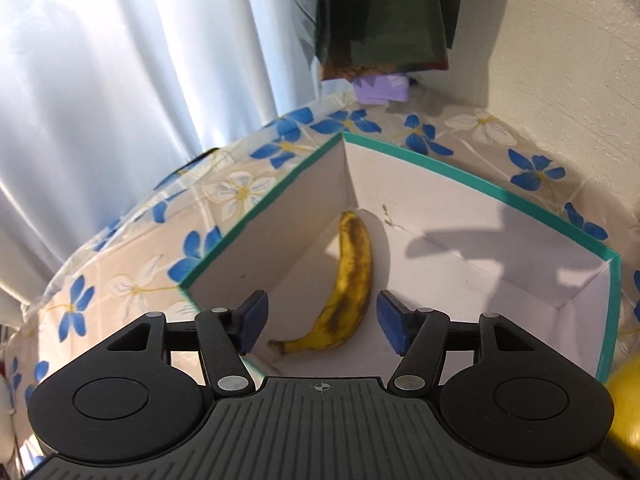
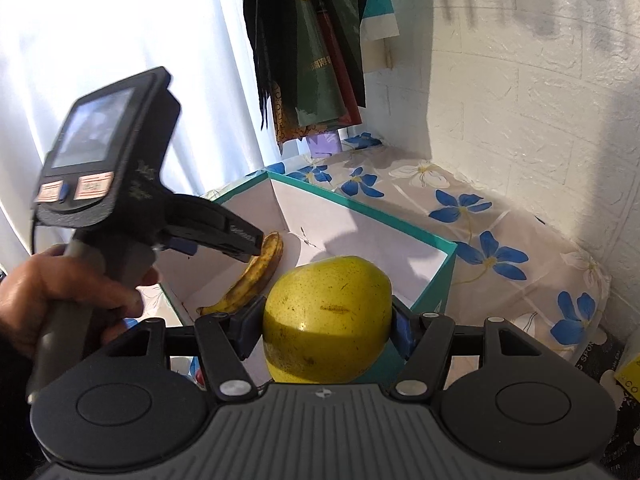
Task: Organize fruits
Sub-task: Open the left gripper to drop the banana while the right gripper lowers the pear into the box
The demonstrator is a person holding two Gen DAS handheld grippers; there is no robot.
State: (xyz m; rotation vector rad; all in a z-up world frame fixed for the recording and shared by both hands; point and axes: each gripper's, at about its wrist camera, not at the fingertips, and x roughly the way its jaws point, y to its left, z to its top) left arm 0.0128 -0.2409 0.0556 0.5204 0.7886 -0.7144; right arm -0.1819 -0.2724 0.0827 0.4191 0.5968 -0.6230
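A spotted yellow banana lies on the white floor of a teal-rimmed box. My left gripper hovers above the box, open, its blue pads apart on either side of the banana and clear of it. In the right wrist view the same banana shows inside the box, with the left gripper held by a hand just above it. My right gripper is shut on a large yellow-green fruit, held in front of the box's near wall. That fruit's edge peeks in at the left view's lower right.
The box stands on a table under a cloth with blue and white flowers. A white curtain hangs to the left, dark bags hang at the back, and a white brick wall closes the right side. Packages lie at the right edge.
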